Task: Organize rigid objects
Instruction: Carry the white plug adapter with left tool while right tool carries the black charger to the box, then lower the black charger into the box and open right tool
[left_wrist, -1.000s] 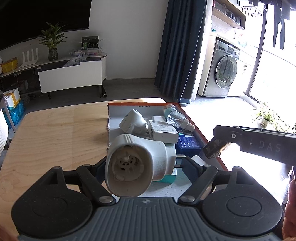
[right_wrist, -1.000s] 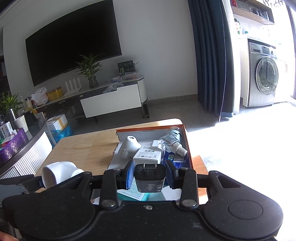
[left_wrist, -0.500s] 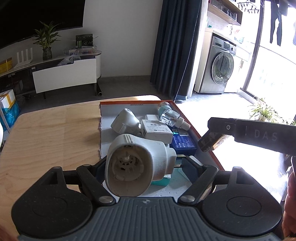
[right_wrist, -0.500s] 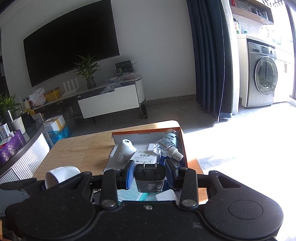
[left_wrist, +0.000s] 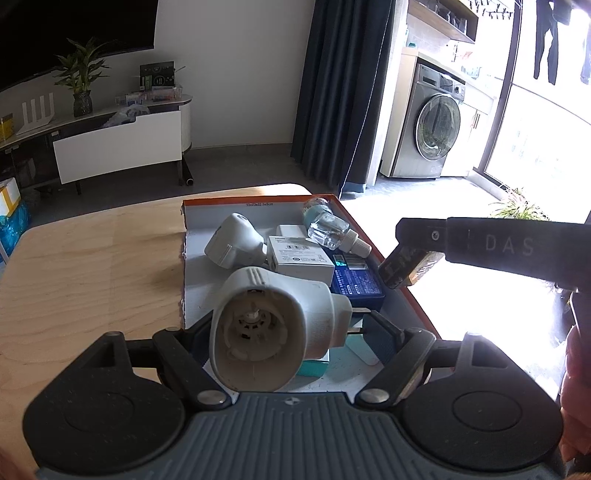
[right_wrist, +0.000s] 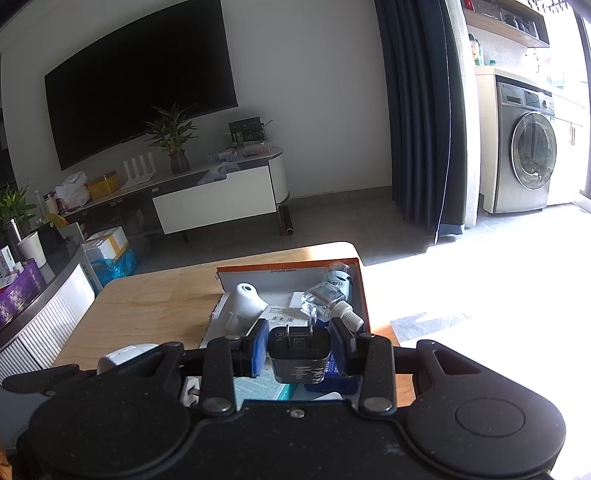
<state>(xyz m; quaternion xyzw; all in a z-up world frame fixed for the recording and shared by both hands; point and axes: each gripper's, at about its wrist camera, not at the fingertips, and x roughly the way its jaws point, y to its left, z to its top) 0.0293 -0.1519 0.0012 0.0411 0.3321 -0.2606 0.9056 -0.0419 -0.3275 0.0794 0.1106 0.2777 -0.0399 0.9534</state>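
A white plug-in device (left_wrist: 273, 328) (its hollow round end turned to the camera) is clamped between the widely spread jaws of the left hand-held gripper (left_wrist: 284, 332), above the near end of an orange-rimmed box (left_wrist: 369, 229) on the wooden counter (left_wrist: 92, 266). A black charger (right_wrist: 299, 354) is gripped by the closed right hand-held gripper (right_wrist: 298, 347) over the box's right side. Inside the box are seen a second white device (left_wrist: 232, 243), a white carton (left_wrist: 299, 258), a clear bottle (left_wrist: 328, 229) and a blue package (left_wrist: 358, 282).
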